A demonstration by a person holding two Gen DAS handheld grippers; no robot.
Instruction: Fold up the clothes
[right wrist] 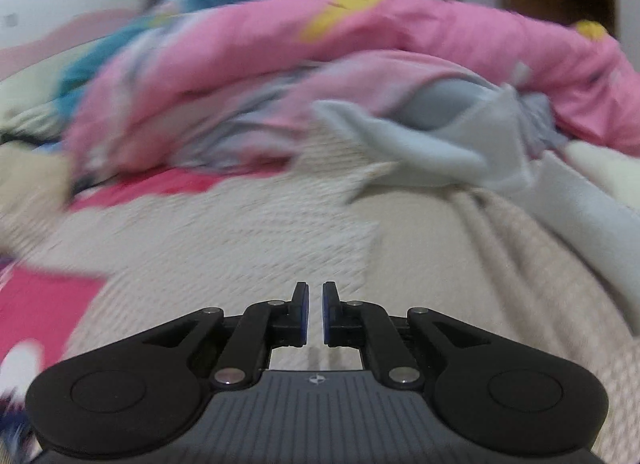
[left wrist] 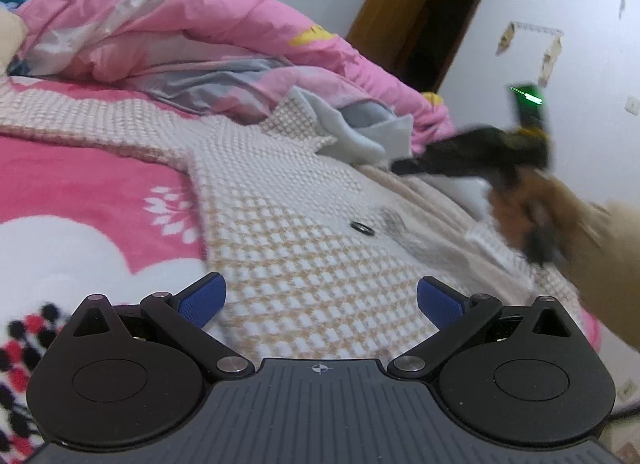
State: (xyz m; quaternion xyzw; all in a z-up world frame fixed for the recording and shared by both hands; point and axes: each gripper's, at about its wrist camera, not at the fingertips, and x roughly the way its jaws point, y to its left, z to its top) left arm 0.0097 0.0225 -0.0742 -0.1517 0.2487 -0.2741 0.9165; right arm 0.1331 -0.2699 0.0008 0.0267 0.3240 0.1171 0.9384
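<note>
checked coat (left wrist: 304, 264) edge-on across bed; left gripper (left wrist: 320, 300) jaws spread, right gripper (right wrist: 315, 314) jaws nearly together, empty

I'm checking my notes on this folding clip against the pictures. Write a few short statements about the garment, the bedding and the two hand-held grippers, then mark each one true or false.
1. The left hand-held gripper has its jaws wide apart. True.
2. The right hand-held gripper clamps a fold of cloth. False: its jaws are nearly closed with nothing between them.
3. The checked knit garment lies spread on the bed. True.
4. The garment's dark button is pinched by the left gripper. False: it lies untouched, ahead of the fingers.
5. The crumpled quilt behind the garment is green. False: it is mostly pink.
</note>
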